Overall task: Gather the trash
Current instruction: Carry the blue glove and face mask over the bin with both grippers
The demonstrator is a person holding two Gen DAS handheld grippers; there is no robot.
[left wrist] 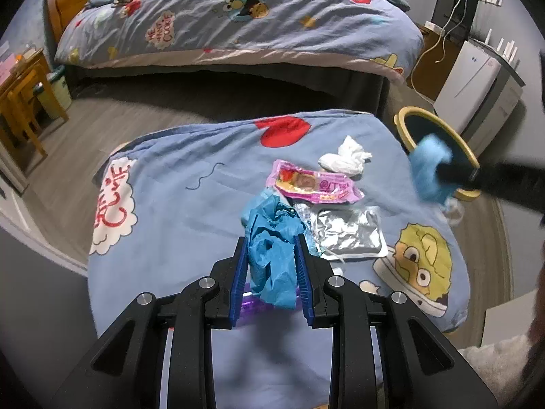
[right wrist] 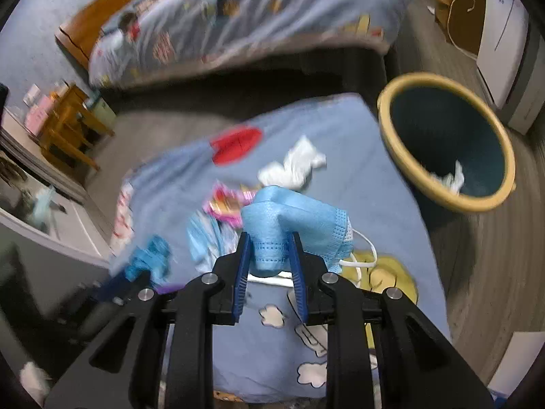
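My left gripper is shut on a crumpled blue glove, held just above the blue cartoon blanket. My right gripper is shut on a light blue face mask, lifted off the blanket; its white ear loop dangles. From the left wrist view that mask hangs blurred in front of the bin. A white crumpled tissue, a pink snack wrapper and a silver foil pouch lie on the blanket. The yellow-rimmed dark bin stands at the right with a white scrap inside.
A bed with the same cartoon bedding fills the back. Wooden chairs stand at the left. A white appliance and a wooden cabinet with cables are behind the bin. Grey wood floor lies between.
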